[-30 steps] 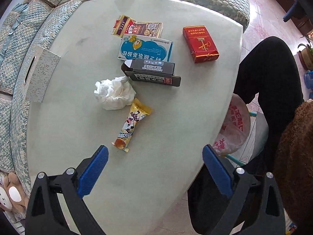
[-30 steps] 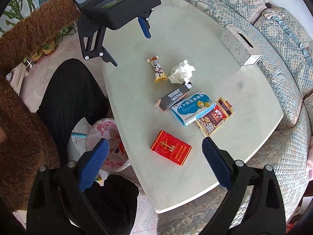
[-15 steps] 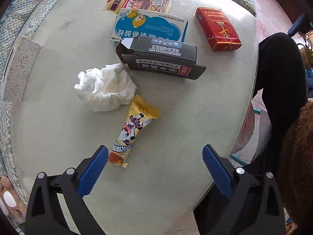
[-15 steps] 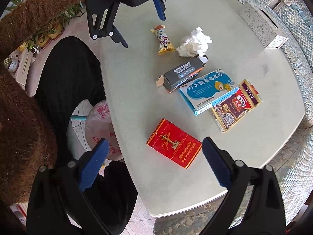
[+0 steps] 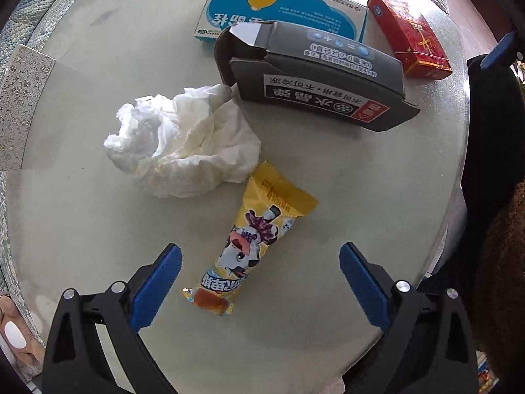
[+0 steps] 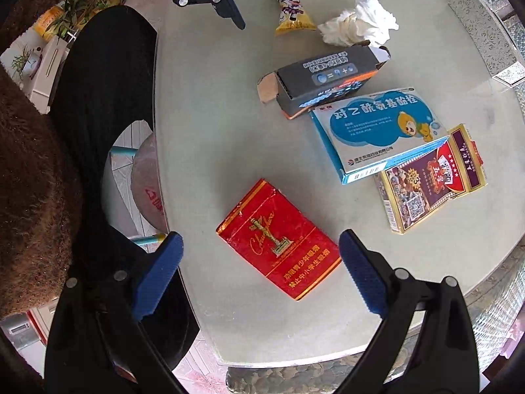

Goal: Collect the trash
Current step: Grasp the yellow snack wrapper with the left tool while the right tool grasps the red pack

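Left wrist: left tongs (image 5: 259, 274) wide over yellow cow wrapper (image 5: 254, 239); right tongs (image 6: 259, 267) wide over red pack (image 6: 279, 239) lettered "Chunghwa".

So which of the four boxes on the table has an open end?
The dark grey cardboard box beside the crumpled white tissue: its end flaps hang open. The red, blue-and-white and gold ones look closed.

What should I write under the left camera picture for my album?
Open left claw over a yellow snack wrapper, beside a crumpled tissue on the table.

Black-framed left tongs (image 5: 259, 282), ribbed blue pads (silver screws), seemingly fuzzy brown sleeve (image 6: 29, 180)
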Motion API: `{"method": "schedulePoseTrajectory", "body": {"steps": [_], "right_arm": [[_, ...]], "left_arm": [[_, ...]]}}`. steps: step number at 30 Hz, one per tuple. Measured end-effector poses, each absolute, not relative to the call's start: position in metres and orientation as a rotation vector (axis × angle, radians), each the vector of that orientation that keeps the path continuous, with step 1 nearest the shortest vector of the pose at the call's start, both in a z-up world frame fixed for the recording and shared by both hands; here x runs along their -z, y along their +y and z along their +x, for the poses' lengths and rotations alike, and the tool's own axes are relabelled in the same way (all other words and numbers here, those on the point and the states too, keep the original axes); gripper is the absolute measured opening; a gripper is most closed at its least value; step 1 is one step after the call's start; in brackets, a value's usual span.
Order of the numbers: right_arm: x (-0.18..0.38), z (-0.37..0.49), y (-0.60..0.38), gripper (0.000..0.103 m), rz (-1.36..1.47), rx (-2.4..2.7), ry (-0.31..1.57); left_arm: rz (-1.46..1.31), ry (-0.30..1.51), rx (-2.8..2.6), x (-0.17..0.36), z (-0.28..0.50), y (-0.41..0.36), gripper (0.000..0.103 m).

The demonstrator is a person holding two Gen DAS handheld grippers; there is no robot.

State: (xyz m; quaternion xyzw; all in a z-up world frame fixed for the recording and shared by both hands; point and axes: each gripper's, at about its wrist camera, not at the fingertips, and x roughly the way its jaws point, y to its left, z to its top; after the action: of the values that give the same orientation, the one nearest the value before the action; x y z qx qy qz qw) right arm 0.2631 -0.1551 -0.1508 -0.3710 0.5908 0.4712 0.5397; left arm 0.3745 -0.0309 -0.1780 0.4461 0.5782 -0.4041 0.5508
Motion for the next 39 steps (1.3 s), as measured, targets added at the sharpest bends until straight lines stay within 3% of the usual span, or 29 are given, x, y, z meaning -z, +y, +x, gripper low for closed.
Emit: {"method": "schedulePoseTrajectory", "body": {"steps": [10,19,21,26,32,39], "right_arm": [[0.186,0.266,-0.157,0.093,-0.959,-1.152,1.441],[0.185,0.275,-0.169,0.087,-0.832,-1.102,1.399],[0.181,0.279,-0.171,0.079,-0.794,-1.092,1.395],[0.178,0.281,-0.173,0.070,-0.720,-1.037,1.410],[0.176,0.276,-0.171,0.066,-0.617,-0.898,1.410],[0.173,0.264,-0.168,0.063,-0.444,-0.639,1.390]], "left_arm": [[1.042,1.394,0.953,0.197,0.393,-0.035,0.094],[0.979,1.388,0.955,0.194,0.387,-0.033,0.083],[0.970,1.391,0.946,0.191,0.383,-0.031,0.077],[0.891,1.408,0.887,0.184,0.385,-0.023,0.058],[0.773,1.442,0.782,0.182,0.385,-0.018,0.034],[0.671,1.399,0.568,0.176,0.363,-0.007,0.019]]}}
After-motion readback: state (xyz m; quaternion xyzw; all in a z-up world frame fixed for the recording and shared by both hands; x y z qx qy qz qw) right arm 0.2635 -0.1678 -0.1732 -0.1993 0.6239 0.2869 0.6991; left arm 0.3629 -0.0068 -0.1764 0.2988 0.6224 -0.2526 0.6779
